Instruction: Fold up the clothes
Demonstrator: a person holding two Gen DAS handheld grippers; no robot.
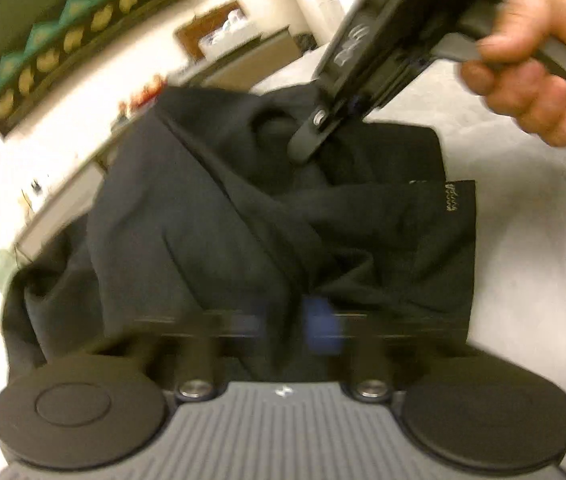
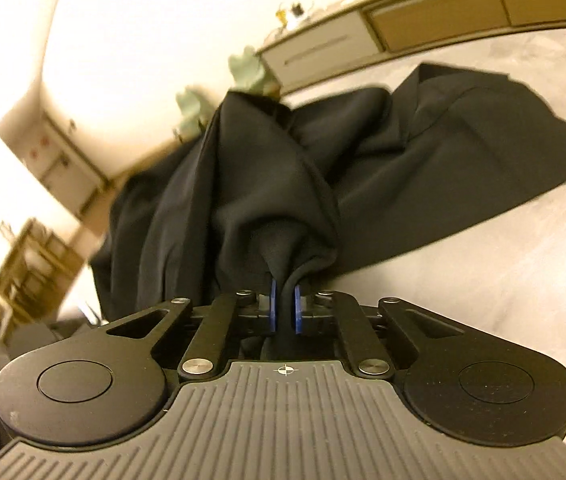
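Right hand-held gripper point(image 2: 284, 312): we see its two blue pads pinched tight on a bunch of the black cloth point(image 2: 363, 168).
Left hand-held gripper point(image 1: 315, 320): we see it blurred. Its fingers look close together with black cloth right at them, so we think it is pinched on the cloth too, though we cannot see the bite well.
Where the cloth is: it lies bunched on the pale grey surface point(image 2: 483, 280), not flat yet. In the right wrist view, one part climbs up to our pads and the rest spreads away to the far right.
Which way it runs: we think its long way goes between our two grippers. In the left wrist view, the right one comes in from the far right, with a hand point(image 1: 531, 80) on its handle.
Next move: we think we must pull our two holds apart so the cloth goes flat.
What could go wrong: our bunch is thick, so the fold may come out crooked.
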